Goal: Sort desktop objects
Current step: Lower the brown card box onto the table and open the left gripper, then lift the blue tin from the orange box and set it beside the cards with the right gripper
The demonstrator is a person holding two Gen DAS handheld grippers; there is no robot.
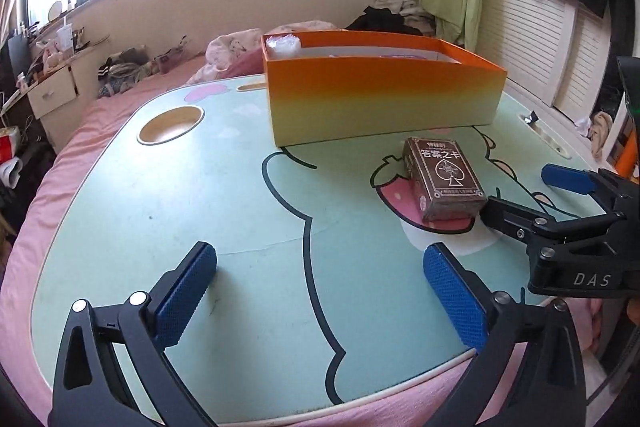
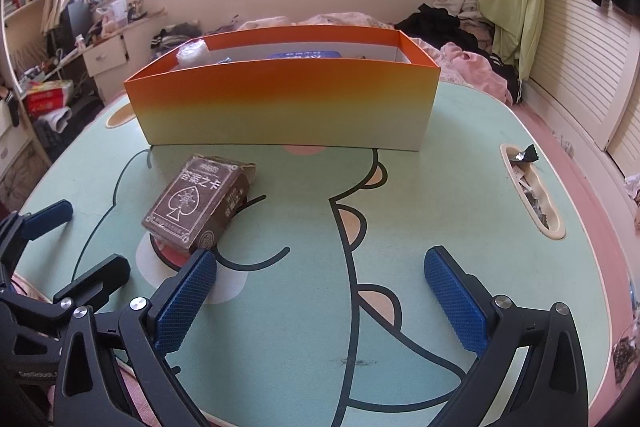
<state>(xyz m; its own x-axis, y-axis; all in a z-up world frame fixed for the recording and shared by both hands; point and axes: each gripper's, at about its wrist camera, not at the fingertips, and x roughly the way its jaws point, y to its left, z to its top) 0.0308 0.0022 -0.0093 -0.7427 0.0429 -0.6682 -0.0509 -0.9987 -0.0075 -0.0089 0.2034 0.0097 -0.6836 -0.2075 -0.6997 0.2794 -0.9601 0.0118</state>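
So both my jaws are spread wide with nothing between them, left gripper (image 1: 320, 295) and right gripper (image 2: 320, 299) hanging just above the near edge of the worktop (image 1: 120, 195).

The thing I'm after is the brown card box (image 2: 198, 205). It's lying flat on the strawberry print, near the front wall of the orange box (image 2: 280, 107) but not touching it, and just ahead of my right gripper's left pad.

My guess is it's light and fairly stiff, but it's thin card and one end looks a bit crumpled, so a hard squeeze could buckle it. The printed face looks smooth, maybe a little slick. I'd take it across the two long sides, about mid-length, since those are the narrow span and the pads are textured.

Count: one card box left out on the worktop, one orange box, with at least a white roll-looking thing (image 1: 284, 47) and something blue already in it. Can't tell what else is inside.
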